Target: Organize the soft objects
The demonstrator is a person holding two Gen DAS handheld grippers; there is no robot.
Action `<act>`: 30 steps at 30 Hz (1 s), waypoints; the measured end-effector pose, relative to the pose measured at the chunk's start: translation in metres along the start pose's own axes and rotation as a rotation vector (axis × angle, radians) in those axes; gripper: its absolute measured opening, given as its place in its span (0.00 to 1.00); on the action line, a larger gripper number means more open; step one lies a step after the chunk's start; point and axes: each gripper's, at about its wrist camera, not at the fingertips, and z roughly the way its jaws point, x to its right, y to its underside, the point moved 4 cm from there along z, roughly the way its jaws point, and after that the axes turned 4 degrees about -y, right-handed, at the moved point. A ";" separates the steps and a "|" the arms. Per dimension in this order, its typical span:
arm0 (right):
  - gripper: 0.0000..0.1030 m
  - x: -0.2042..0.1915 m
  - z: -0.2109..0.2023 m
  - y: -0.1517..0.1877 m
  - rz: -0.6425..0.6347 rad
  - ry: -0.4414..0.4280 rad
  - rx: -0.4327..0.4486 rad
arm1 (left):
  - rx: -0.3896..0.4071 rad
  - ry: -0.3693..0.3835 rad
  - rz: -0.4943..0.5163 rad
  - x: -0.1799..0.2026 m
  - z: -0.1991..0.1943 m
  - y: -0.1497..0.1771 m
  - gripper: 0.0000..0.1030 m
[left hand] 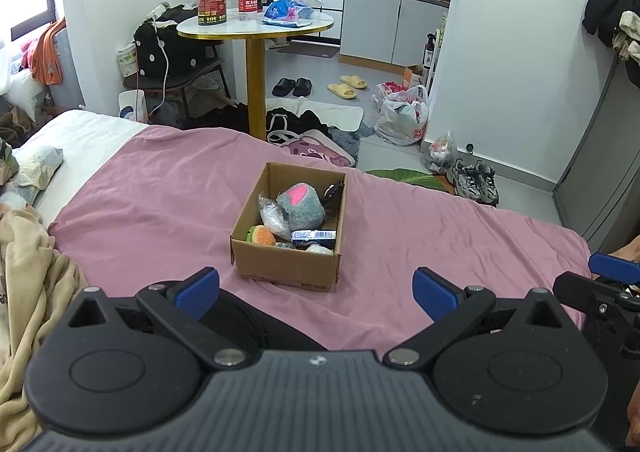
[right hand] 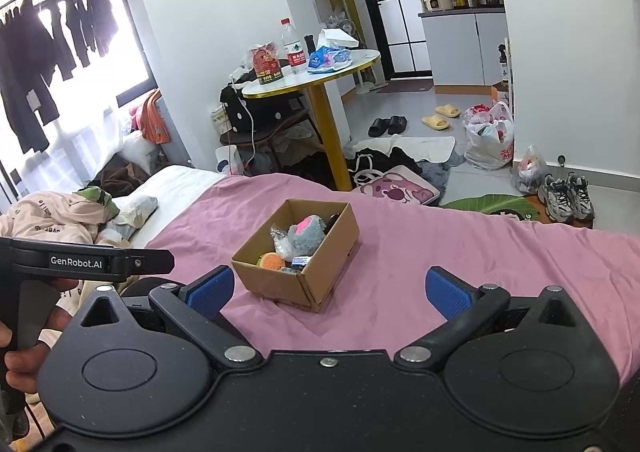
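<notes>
On the pink bedsheet (left hand: 400, 220), the cardboard box (left hand: 288, 264) holds the grey plush toy (left hand: 302, 206); both the left gripper (left hand: 316, 292) and right gripper (right hand: 330, 290) are spread wide and empty, so approach from above and pinch the plush gently.

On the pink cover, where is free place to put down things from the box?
The pink cover lies bare right of the box, out to the bed's edge, and left of it, up to the beige clothes. The strip between the box and both open claws, left and right, is bare too. The box itself is crowded.
</notes>
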 end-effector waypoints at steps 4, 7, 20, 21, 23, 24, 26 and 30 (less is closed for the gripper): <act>1.00 0.000 0.002 0.001 -0.004 0.007 -0.010 | 0.000 0.004 0.003 0.000 0.000 0.001 0.99; 1.00 0.000 0.002 0.002 -0.006 0.013 -0.015 | -0.004 0.006 0.003 0.000 0.001 0.002 0.99; 1.00 0.001 0.004 0.002 -0.009 0.031 -0.023 | -0.005 0.008 0.007 0.001 0.000 0.004 0.99; 1.00 0.001 0.004 0.001 -0.009 0.031 -0.023 | -0.005 0.008 0.007 0.001 0.000 0.005 0.99; 1.00 0.001 0.004 0.001 -0.008 0.029 -0.022 | -0.004 0.008 0.010 0.001 0.000 0.004 0.99; 1.00 0.001 0.004 0.001 -0.009 0.027 -0.020 | -0.003 0.009 0.010 0.001 0.000 0.004 0.99; 1.00 0.000 0.004 0.002 -0.012 0.028 -0.021 | -0.003 0.009 0.009 0.001 0.000 0.004 0.99; 1.00 -0.001 0.004 0.002 -0.014 0.027 -0.022 | -0.003 0.005 0.004 0.001 -0.001 0.003 0.99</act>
